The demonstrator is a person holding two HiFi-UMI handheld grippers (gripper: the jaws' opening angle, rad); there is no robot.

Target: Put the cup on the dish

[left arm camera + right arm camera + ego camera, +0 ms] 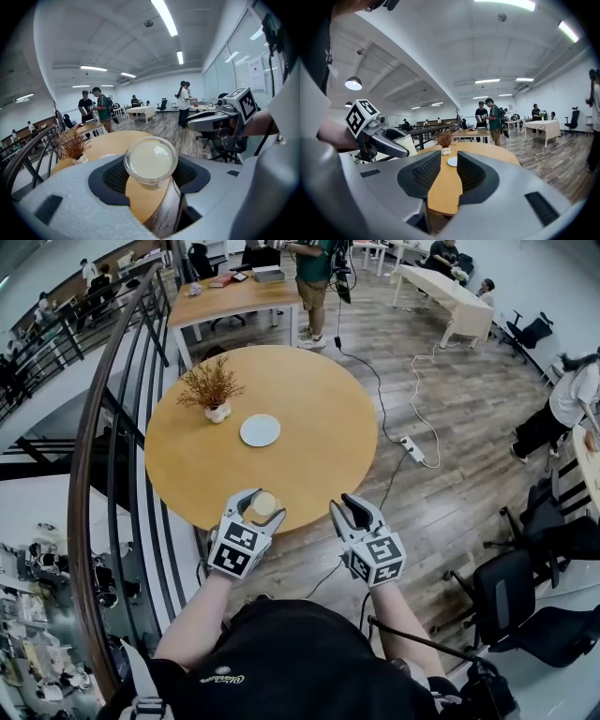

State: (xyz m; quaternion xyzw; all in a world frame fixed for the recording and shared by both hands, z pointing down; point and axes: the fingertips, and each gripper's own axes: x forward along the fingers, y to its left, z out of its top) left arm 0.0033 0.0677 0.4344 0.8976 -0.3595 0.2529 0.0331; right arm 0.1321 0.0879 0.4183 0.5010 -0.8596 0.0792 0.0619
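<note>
A clear cup [263, 503] with a creamy-white round face sits between the jaws of my left gripper [255, 510], over the near edge of the round wooden table [309, 418]. In the left gripper view the cup [151, 159] fills the gap and both pads press on its sides. The white dish [260, 430] lies flat near the table's middle, beyond the cup. My right gripper [354, 512] hovers at the table's near edge, right of the left one. Its jaws stand a little apart with nothing between them [449, 171], and the dish [452, 161] shows through the gap.
A small white pot of dried brown plant [210, 388] stands left of the dish. A curved stair railing [112, 427] runs along the table's left. A power strip and cable [412, 448] lie on the floor to the right. People and desks are farther off.
</note>
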